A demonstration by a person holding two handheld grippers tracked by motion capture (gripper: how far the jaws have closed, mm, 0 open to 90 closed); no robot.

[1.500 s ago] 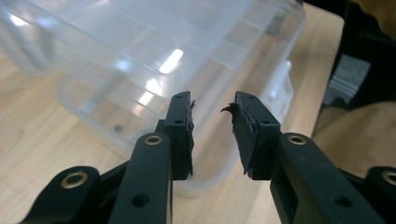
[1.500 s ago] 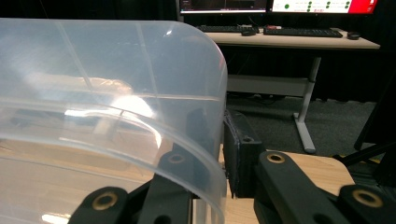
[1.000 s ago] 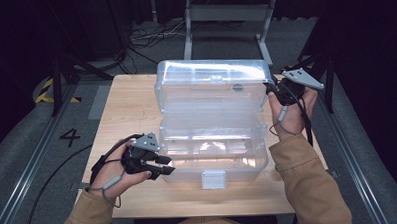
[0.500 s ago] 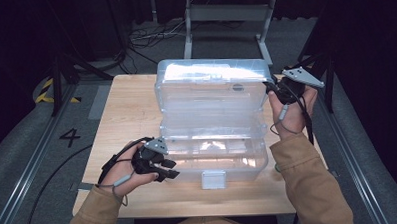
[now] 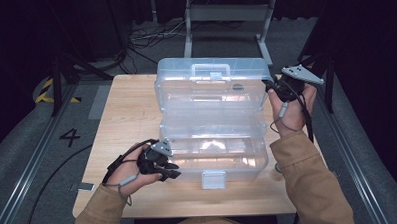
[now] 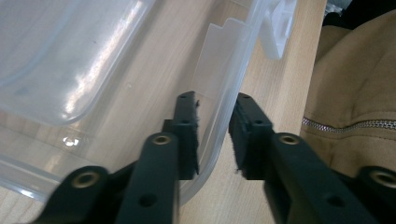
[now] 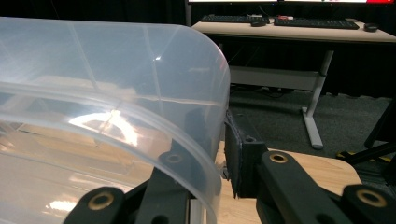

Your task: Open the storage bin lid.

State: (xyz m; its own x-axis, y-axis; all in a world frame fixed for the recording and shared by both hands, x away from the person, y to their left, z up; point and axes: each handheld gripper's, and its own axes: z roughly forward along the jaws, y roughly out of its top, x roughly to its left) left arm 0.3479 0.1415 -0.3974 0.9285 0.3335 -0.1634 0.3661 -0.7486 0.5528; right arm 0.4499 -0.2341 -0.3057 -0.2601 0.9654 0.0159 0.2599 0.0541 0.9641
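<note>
Table: I saw the pale wooden table [image 5: 116, 110] carrying everything, its bare top stretching away to the outer side of my left gripper.
Box: the large clear plastic storage box [image 5: 213, 156] sat mid-table between my two grippers, its hinged lid [image 5: 211, 91] swung up and back.
Handling: I judged it light, empty as far as I could see, thin-walled and springy, and slick enough to slide out of a loose pinch; the rims looked like the stiffest places to hold.
Long axis: it ran side to side across the table, from one gripper toward the other; the opening faced up, the white front latch [image 5: 213, 179] pointed at me, and the lid's carry handle [image 5: 211, 70] lay on the far side.
Left gripper [image 5: 169, 172]: its fingers [image 6: 187, 135] straddled the near left corner of the base wall, one pad inside and one outside, at a narrow gap; I could not tell whether they truly pinched the wall.
Right gripper [image 5: 271, 85]: its jaws stood either side of the raised lid's right edge, the curved wall between them, seemingly clamped on it.
</note>
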